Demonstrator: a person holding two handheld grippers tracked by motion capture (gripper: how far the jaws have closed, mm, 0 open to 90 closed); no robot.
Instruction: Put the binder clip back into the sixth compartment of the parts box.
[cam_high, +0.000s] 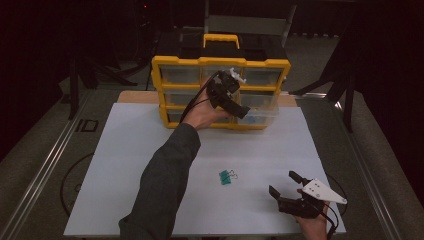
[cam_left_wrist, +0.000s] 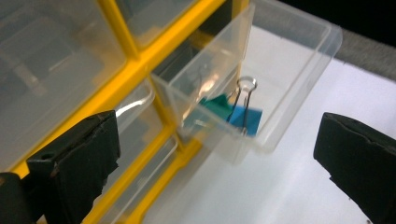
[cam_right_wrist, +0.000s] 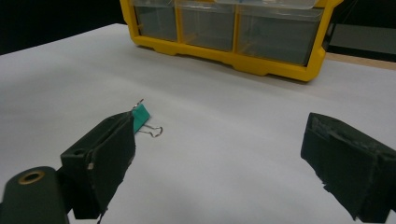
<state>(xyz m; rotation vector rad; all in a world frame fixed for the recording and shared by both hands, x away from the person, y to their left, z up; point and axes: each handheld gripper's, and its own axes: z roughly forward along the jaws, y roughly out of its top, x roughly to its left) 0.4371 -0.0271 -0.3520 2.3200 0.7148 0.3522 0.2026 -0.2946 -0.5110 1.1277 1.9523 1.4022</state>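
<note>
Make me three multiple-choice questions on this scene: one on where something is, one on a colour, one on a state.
1. Where does the green binder clip outside the cabinet lie?
A. on the white table
B. on top of the cabinet
C. between the right gripper's jaws

2. What colour is the frame of the drawer cabinet?
A. red
B. yellow
C. white

3. How does the clear drawer with the blue clip stand?
A. pushed in flush
B. taken out and lying on the table
C. pulled out of the cabinet

Answers: 1 A, it rests on the table ahead of the right gripper. 2 B, yellow bars frame the drawers. 3 C, it juts forward below the left gripper.
</note>
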